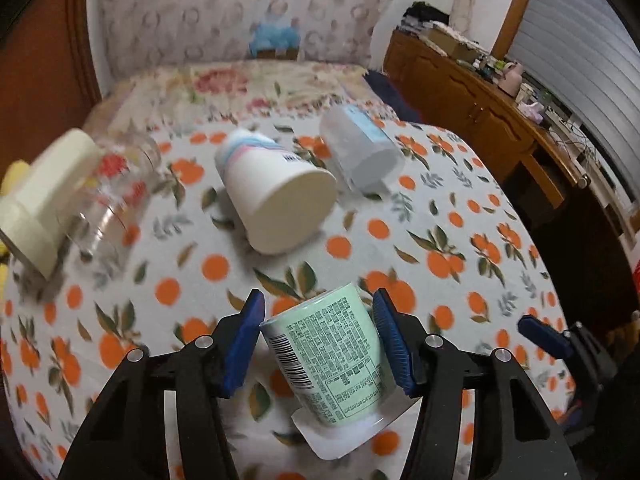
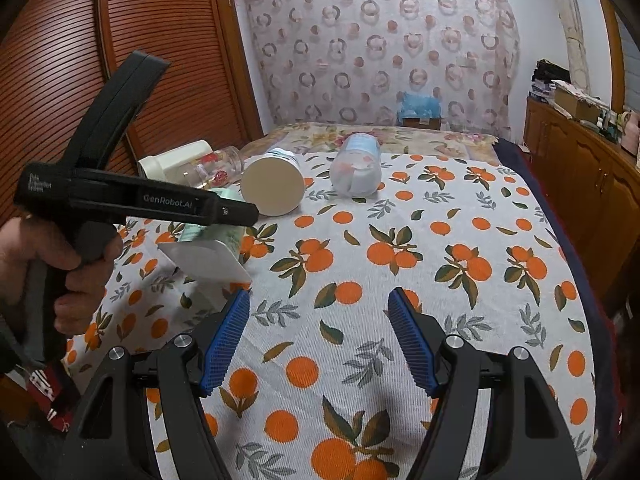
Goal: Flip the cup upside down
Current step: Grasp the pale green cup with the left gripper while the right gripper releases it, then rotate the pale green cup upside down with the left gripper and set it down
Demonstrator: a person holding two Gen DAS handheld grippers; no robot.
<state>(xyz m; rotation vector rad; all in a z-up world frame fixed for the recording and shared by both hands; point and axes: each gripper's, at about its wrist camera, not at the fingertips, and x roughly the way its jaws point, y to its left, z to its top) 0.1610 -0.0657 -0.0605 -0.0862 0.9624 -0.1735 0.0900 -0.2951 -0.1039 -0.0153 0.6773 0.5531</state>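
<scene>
The green cup point(image 1: 334, 356) sits between the blue pads of the left gripper point(image 1: 320, 344), tilted, its white flanged rim toward the camera and low, its base pointing away. The left pad touches its side; on the right a thin gap shows, so whether the jaws truly clamp it I cannot tell. The right gripper point(image 2: 318, 340) hangs over the orange-print cloth point(image 2: 460, 240) on the bed, jaws wide apart with nothing between them, and open cloth lies ahead of it and to its right, as far as the cloth's edge by the wooden cabinet point(image 2: 580, 184). Only the right wrist view shows the hand point(image 2: 48, 264) on the left gripper's handle. Farther back lie a white cup point(image 1: 276, 196), a frosted cup point(image 1: 360, 152) and a clear glass jar point(image 1: 108, 200), all on their sides; the contents are unclear.
</scene>
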